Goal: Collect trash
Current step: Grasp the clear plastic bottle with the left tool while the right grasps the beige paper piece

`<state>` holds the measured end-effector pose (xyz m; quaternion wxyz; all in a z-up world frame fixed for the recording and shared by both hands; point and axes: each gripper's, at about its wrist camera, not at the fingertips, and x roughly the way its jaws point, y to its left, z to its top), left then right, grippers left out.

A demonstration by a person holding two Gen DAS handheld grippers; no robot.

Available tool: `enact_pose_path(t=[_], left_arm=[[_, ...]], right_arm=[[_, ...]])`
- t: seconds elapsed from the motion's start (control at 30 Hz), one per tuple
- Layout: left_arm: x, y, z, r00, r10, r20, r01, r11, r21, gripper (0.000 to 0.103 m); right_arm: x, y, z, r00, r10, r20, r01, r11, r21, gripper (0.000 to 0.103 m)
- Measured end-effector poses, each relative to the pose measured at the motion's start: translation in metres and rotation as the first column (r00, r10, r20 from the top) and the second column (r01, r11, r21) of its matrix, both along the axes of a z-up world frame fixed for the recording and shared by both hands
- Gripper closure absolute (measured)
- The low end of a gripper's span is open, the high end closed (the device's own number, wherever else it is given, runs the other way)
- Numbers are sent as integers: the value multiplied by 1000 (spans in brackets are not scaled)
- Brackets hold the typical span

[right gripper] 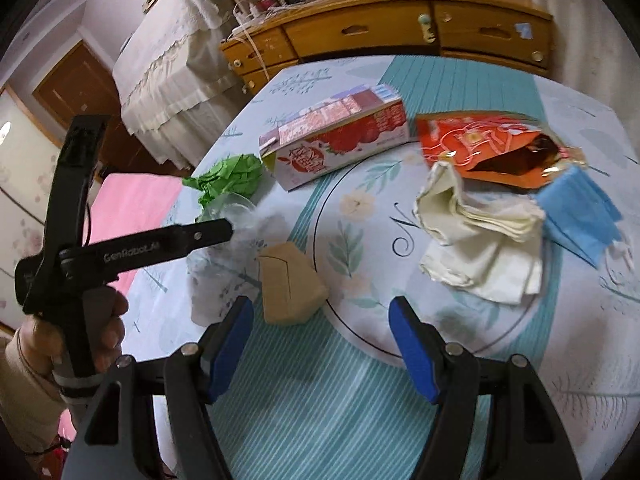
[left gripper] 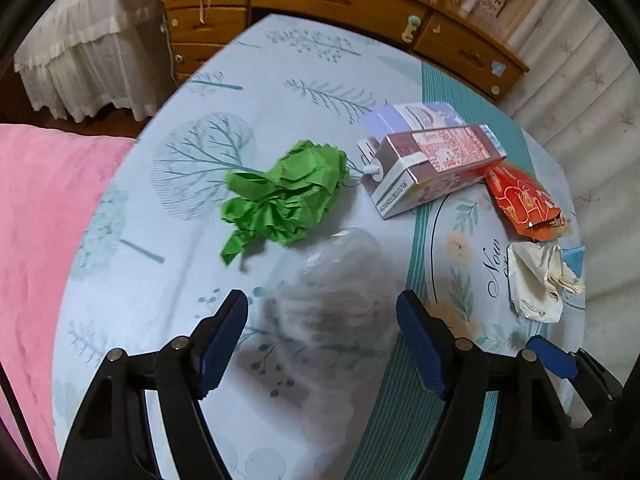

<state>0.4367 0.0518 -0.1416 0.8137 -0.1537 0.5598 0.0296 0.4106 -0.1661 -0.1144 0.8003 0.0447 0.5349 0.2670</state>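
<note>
Trash lies on the cloth-covered table [left gripper: 152,288]: a crumpled green paper [left gripper: 284,196], a juice carton [left gripper: 436,164], a red snack bag [left gripper: 524,204] and crumpled white napkins [left gripper: 536,284]. My left gripper [left gripper: 322,308] points down over a blurred clear plastic item [left gripper: 340,276], which sits between its open jaws; no pad visibly presses it. My right gripper [right gripper: 322,312] is open and empty above the table. A brown paper wad [right gripper: 290,290] lies just ahead of its left finger. White napkins [right gripper: 480,248], a blue face mask [right gripper: 580,216] and the red bag [right gripper: 480,144] are further right.
A wooden dresser [left gripper: 320,0] stands behind the table, beside furniture under a white lace cover [left gripper: 88,52]. A pink cushion [left gripper: 40,220] borders the table's left edge. In the right wrist view a hand [right gripper: 80,332] holds the left tool at the left.
</note>
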Motion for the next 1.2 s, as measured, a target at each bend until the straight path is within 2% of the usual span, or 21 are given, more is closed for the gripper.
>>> enact_pose_path(t=[0.1, 0.13, 0.27, 0.37, 0.47, 0.57, 0.7, 0.73, 1.0, 1.2], left_arm=[[8, -6, -8, 999, -34, -15, 34, 999, -27, 30], [10, -9, -10, 999, -45, -18, 45, 999, -29, 35], [14, -20, -16, 997, -73, -33, 72, 997, -39, 44], [14, -25, -14, 997, -73, -30, 72, 997, -15, 48], [10, -27, -11, 998, -57, -32, 58, 997, 44, 50], [3, -21, -8, 999, -28, -26, 29, 999, 43, 52], [-13, -9, -3, 999, 24, -28, -23, 1000, 21, 64], [-19, -5, -2, 999, 34, -28, -34, 999, 10, 82], [-50, 13, 2, 994, 107, -25, -107, 994, -18, 81], [-68, 17, 5, 991, 130, -17, -131, 991, -17, 81]], right_arm=[[5, 2, -6, 1000, 15, -15, -15, 1000, -5, 32], [7, 2, -8, 1000, 17, -20, -17, 1000, -5, 32], [14, 6, -11, 999, 27, -31, -27, 1000, -4, 32], [17, 10, -13, 999, 42, -33, -42, 999, -6, 32], [18, 17, -14, 998, 62, -29, -63, 998, -13, 32], [15, 26, -15, 996, 90, -20, -90, 996, -24, 32], [14, 41, -19, 993, 119, -16, -119, 992, -42, 32], [14, 43, -21, 993, 121, -16, -122, 992, -46, 32], [16, 54, -23, 995, 98, -23, -100, 992, -80, 32], [12, 45, -25, 995, 37, -90, -43, 997, -61, 32]])
